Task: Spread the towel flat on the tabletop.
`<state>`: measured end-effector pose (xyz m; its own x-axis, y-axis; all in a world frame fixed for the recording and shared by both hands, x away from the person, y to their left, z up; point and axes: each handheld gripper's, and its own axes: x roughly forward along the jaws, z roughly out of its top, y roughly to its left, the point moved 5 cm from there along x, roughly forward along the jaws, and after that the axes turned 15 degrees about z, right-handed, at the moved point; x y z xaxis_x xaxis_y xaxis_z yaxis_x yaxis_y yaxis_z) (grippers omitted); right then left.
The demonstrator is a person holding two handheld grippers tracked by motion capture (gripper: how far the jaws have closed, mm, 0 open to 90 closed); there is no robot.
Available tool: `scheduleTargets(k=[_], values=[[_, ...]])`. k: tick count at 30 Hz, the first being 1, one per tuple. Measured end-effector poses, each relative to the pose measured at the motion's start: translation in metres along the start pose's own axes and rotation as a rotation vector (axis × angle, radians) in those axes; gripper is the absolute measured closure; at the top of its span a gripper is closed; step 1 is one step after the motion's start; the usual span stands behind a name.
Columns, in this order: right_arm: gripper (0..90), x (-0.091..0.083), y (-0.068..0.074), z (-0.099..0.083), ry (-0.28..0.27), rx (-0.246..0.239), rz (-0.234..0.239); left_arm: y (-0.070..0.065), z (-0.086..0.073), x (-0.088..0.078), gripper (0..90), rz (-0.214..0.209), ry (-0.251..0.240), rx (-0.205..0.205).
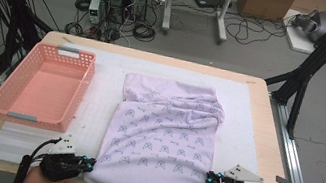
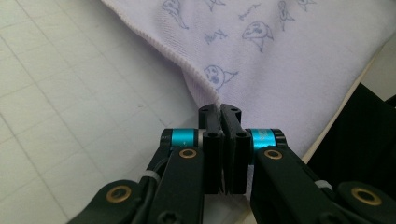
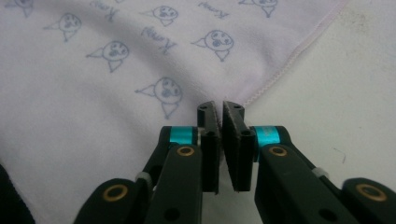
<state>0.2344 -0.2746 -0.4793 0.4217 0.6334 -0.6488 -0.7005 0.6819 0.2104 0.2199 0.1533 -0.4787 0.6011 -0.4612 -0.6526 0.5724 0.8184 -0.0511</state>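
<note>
Two hand-held grippers pinch the near corners of a pale lilac towel (image 1: 163,137): the left hand-held gripper (image 1: 90,162) is clamped on the lower-left corner, the right hand-held gripper (image 1: 209,177) has its jaws closed on the lower-right hemmed corner. The soft knit cloth lies mid-frame on the desk (image 1: 264,140), its far part rumpled, printed with small blue cartoon faces and a cursive word too small to read. A pink plastic lattice basket (image 1: 42,85) sits at left on the white gridded mat (image 1: 96,110).
</note>
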Motion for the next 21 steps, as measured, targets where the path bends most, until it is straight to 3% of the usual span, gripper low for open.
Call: scheduleTargets(k=[5,9,17,18,20,21], values=[[87.9,-0.010,0.004,-0.005,0.049,-0.018,0.031,-0.002,-0.001,-0.005,87.5,-0.014,0.004,0.022],[87.8,-0.026,0.009,-0.012,0.034,-0.028,0.053,-0.007,-0.006,-0.014,87.6,-0.044,0.007,0.030],[87.7,-0.060,0.040,-0.025,0.068,-0.062,0.121,-0.027,-0.027,-0.039,86.3,-0.137,0.043,0.078],[87.4,-0.062,0.042,-0.028,0.071,-0.060,0.121,-0.028,-0.029,-0.039,80.7,-0.132,0.045,0.074],[82.6,-0.061,0.041,-0.030,0.067,-0.035,0.127,-0.022,-0.027,-0.036,58.4,-0.066,0.042,0.042],[73.3,-0.060,0.039,-0.028,0.048,-0.025,0.108,-0.018,-0.023,-0.034,51.1,-0.039,0.025,0.011]])
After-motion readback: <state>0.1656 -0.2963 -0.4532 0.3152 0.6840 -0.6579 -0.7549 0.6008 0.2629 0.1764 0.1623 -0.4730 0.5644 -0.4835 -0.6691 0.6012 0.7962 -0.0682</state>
